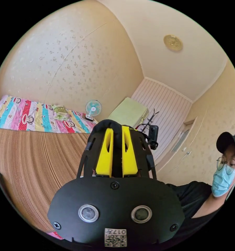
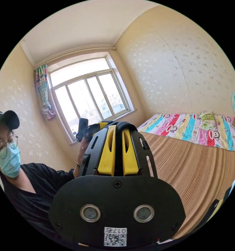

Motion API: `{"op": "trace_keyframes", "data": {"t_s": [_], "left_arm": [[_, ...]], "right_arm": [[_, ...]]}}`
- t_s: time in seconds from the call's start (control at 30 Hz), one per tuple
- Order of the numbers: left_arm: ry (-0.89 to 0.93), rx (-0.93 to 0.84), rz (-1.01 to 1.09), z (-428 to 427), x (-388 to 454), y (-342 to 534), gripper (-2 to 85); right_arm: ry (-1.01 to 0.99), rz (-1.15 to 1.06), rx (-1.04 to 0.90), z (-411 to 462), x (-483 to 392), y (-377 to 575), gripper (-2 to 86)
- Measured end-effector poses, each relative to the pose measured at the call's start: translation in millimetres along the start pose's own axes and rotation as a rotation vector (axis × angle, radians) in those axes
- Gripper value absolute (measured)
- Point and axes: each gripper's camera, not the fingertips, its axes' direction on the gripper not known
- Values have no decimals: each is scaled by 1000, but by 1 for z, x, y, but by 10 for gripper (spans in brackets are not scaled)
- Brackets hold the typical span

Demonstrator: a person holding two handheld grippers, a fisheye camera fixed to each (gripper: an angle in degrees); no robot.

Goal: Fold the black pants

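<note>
Both grippers are held up in the air, close to each other. In the left gripper view my left gripper [image 1: 116, 129] has its yellow jaws nearly together, with a fold of the black pants [image 1: 107, 125] draped over the tips and pinched in the narrow gap. In the right gripper view my right gripper [image 2: 118, 129] stands the same way, with a dark strip of the black pants [image 2: 118, 149] between its jaws. The rest of the pants hangs out of sight below the gripper bodies. The other gripper [image 1: 152, 136] shows just beyond the left one's jaws, and the other gripper [image 2: 87, 129] again beyond the right one's.
A bed with a brown striped mat [image 1: 31, 162] and a colourful cartoon sheet [image 1: 31, 117] lies below. A small fan [image 1: 93, 108] stands at its far end, near a green-covered cabinet [image 1: 129, 112]. A window [image 2: 88, 96] is behind. The person [image 2: 23, 177] stands beside the bed.
</note>
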Motion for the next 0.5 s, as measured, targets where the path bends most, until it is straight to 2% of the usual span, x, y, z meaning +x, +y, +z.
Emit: {"op": "trace_keyframes", "data": {"t_s": [0.13,0.2,0.33,0.37,0.43,0.5], "left_arm": [[-63,-81,66,20,-39,37,53],[-86,-166,73,31,-60,87,54],[-75,-496,-96,61,-114,249,65],[-109,-585,-163,65,-126,294,71],[-202,-652,-265,60,-142,346,82],[-269,-589,-348,38,-157,365,92]], "right_arm": [[-42,-13,17,25,31,17,6],[6,-37,-83,48,38,74,9],[8,38,-328,84,58,213,18],[-17,112,-425,96,67,265,25],[-28,267,-557,109,82,339,39],[-3,499,-576,99,102,404,62]]}}
